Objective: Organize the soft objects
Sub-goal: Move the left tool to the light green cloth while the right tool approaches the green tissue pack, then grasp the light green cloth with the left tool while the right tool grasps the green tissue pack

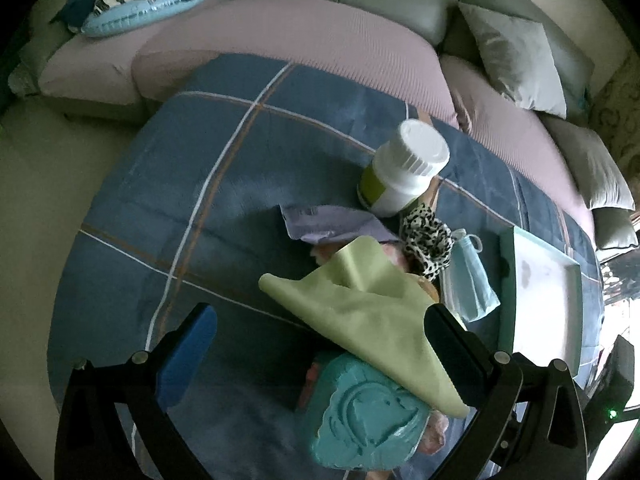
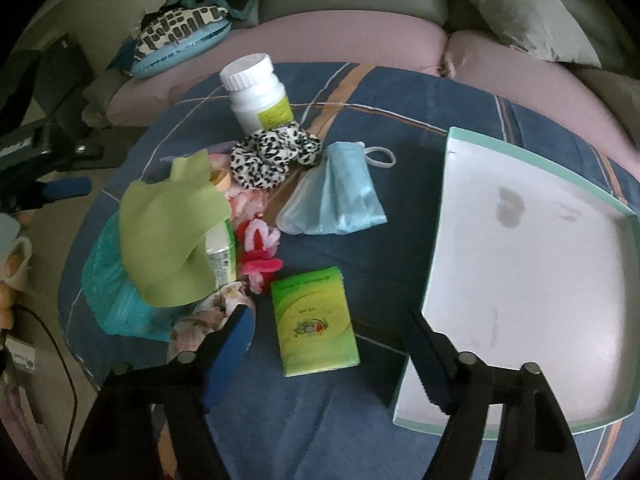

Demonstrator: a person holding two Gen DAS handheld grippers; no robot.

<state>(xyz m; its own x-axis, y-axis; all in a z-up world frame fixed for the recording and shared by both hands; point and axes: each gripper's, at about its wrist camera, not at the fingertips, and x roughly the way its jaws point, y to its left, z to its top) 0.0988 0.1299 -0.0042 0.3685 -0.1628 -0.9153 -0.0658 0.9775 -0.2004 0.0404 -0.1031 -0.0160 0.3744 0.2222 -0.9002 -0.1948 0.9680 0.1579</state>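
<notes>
A blue plaid blanket (image 2: 400, 120) covers the surface, with a pale tray (image 2: 540, 184) lying on its right side. Left of the tray sit a green tissue pack (image 2: 314, 320) near, a blue face mask (image 2: 344, 196) farther back, and a white bottle (image 2: 258, 92) farthest. Beside them a leopard scrunchie (image 2: 272, 156), a pink scrunchie (image 2: 260, 256) and a light-green cloth (image 2: 172, 236) pile together at left.

No lettering is showing clearly enough to read. The green tissue pack (image 2: 315, 322) is carrying a printed line and a small picture, and the white bottle (image 2: 258, 92) is wearing a yellow-green label; both are staying blurred.
</notes>
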